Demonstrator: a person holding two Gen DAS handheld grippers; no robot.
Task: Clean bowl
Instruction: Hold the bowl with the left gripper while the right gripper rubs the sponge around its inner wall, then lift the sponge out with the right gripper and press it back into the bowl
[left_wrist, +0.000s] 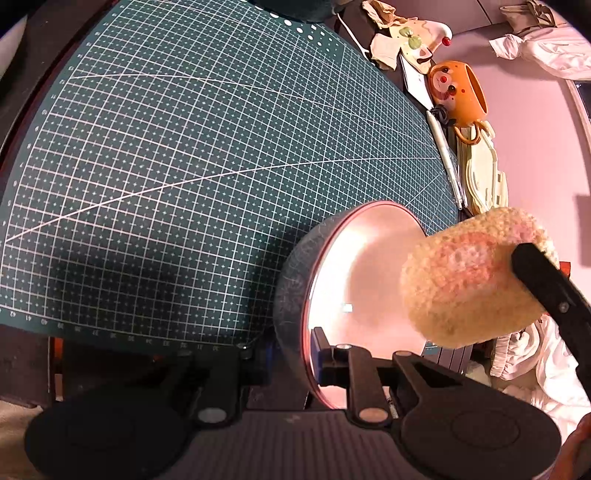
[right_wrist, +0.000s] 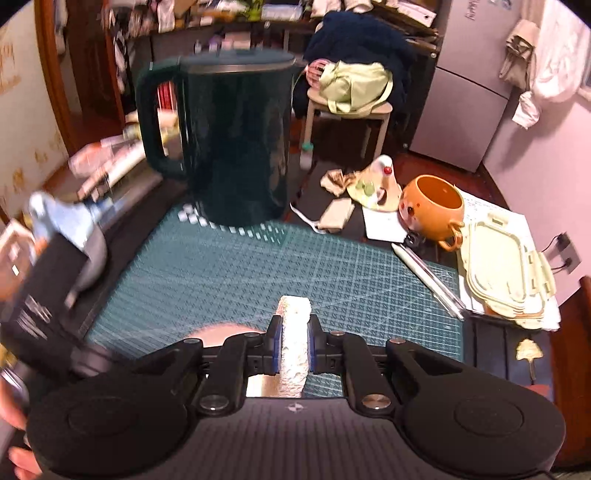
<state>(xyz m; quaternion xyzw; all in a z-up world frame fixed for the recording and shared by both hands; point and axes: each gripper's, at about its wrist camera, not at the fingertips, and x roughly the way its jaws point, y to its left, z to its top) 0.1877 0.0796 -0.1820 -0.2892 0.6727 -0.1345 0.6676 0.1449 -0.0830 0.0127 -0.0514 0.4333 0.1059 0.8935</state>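
Bowl: your left gripper (left_wrist: 317, 354) pinched the bowl (left_wrist: 354, 295) rim, lower right, tipped to open it.
Sponge: your right gripper (right_wrist: 294, 347) squeezed the sponge (right_wrist: 294, 332), ready to wipe.

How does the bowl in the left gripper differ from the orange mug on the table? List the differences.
The bowl is shallow, grey outside and pale pink inside; the orange mug is round, deep and orange with a painted face. The bowl is tipped on edge, its rim clamped by the left gripper; the orange mug stands upright on the table, untouched. A sponge hovers at the bowl; nothing is at the mug. Both look empty.
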